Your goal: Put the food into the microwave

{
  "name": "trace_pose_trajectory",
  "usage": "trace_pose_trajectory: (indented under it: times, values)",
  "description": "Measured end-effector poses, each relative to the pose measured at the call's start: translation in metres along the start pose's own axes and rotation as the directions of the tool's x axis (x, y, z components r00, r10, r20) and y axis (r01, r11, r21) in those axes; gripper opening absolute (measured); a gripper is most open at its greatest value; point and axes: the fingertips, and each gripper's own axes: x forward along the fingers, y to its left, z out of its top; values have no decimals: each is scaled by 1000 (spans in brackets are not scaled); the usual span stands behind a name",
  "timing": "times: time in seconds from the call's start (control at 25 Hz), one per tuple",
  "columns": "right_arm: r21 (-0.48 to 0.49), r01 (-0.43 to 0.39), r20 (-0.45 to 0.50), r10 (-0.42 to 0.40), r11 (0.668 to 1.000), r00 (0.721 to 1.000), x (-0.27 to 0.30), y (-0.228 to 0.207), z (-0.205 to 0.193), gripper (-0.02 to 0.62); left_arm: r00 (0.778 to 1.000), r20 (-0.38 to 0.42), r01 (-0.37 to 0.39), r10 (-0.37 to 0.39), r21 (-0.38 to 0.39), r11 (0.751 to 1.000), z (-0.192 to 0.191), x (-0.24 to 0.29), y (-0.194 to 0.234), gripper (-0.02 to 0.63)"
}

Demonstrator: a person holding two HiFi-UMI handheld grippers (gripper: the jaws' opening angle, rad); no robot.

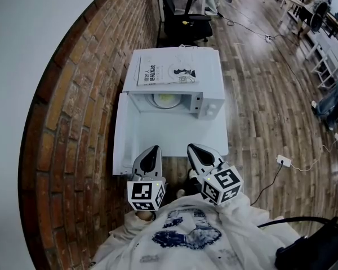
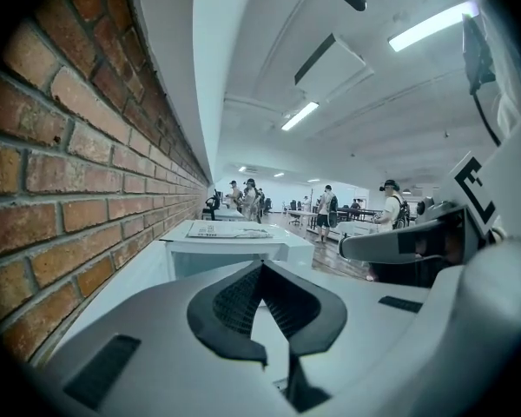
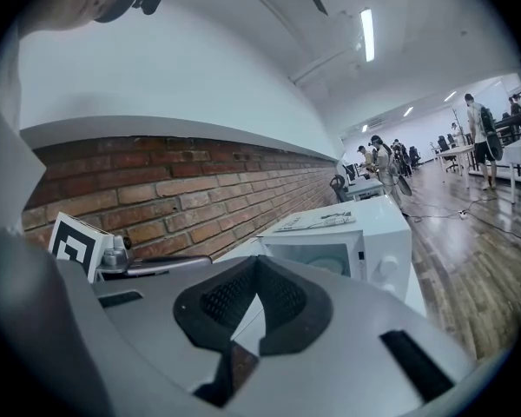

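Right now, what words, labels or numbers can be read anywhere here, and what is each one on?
Booklet on top of the microwave: dark printed title lines, too small to read.
Control panel of the microwave: no label legible.
Marker cube on the left claw, and the one on the right claw: black-and-white square patterns, not words.
Nothing else readable shows.
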Motion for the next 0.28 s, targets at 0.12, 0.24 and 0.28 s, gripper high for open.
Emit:
trace_pose_trajectory:
  times: [0.12, 0.24, 0.28]
  values:
    - [-1, -3, -3, 3, 1000, 1000, -2, 3, -2, 12, 1000, -7, -2, 2, -10, 1000, -5, -3, -1, 6]
    - [0, -2, -4, 2, 1000, 1000, -5, 5, -4, 12, 1000, -12, 1, -1, -14, 1000, -7, -6, -3, 6]
    - [1, -2, -4, 2, 1000, 1000, -6, 5, -4, 12, 1000, -13, 2, -3, -15, 1000, -8, -7, -4, 6]
